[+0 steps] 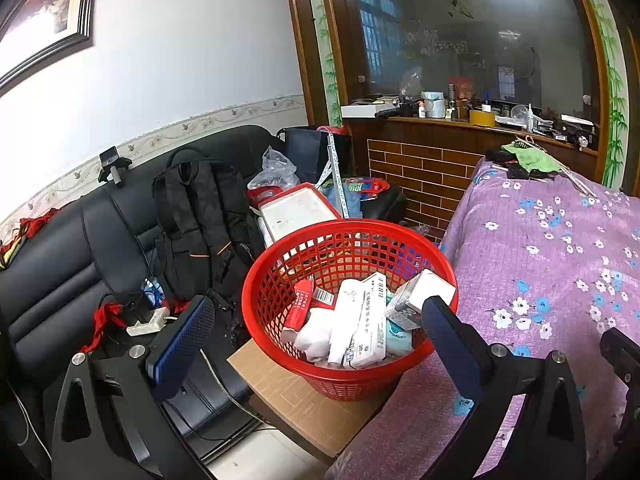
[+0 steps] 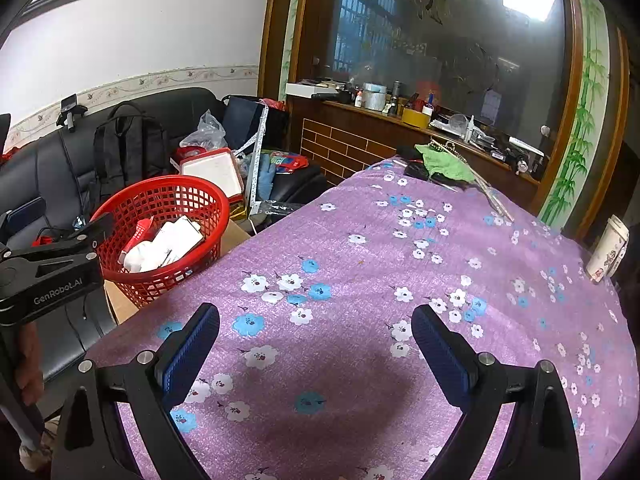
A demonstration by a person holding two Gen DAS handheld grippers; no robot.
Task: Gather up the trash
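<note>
1 red basket is sitting on 1 cardboard box, just beside the left edge of the table w/ purple floral cloth. Trash inside: several white cartons & packets plus 1 red packet; exact count unclear. Left gripper is hovering in front of the basket, jaws spread wide, holding nothing. Right gripper is hanging over the cloth's near edge, also released & empty. 1 patterned paper cup is standing at the cloth's right edge.
</note>
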